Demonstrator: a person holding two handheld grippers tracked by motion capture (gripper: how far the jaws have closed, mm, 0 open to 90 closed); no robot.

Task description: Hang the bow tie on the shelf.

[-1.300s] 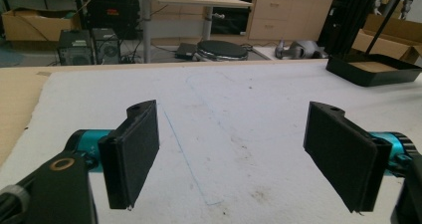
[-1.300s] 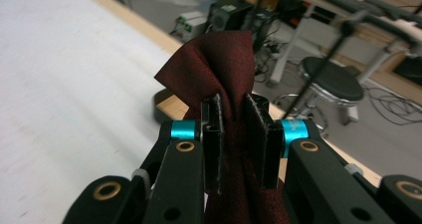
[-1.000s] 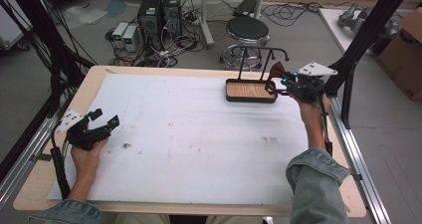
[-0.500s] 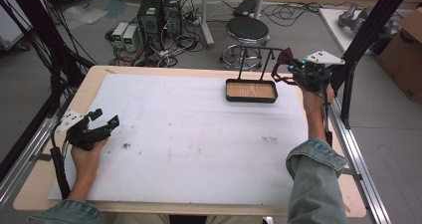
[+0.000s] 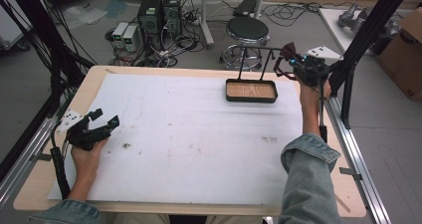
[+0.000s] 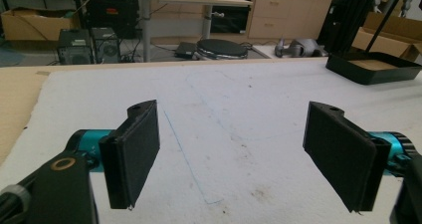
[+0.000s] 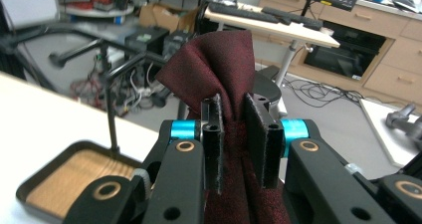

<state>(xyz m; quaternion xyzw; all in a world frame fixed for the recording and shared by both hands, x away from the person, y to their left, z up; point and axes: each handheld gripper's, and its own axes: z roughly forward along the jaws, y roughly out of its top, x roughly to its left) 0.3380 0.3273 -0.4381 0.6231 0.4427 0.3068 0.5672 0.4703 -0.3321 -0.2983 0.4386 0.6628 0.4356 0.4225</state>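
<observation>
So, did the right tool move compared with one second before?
Yes. The right tool, shut on the dark red cloth, moved up and outward, away from the tray.

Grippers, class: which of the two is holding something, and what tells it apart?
The right gripper, raised beside the black tray, is shut on a dark red cloth. The left gripper is open and empty.

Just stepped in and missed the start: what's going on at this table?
A person works with a handheld gripper in each hand. The right gripper is shut on a dark red cloth, held in the air by the thin black metal rack that rises from a black tray with a wooden floor. The left gripper rests open and empty on the white table cover.
</observation>
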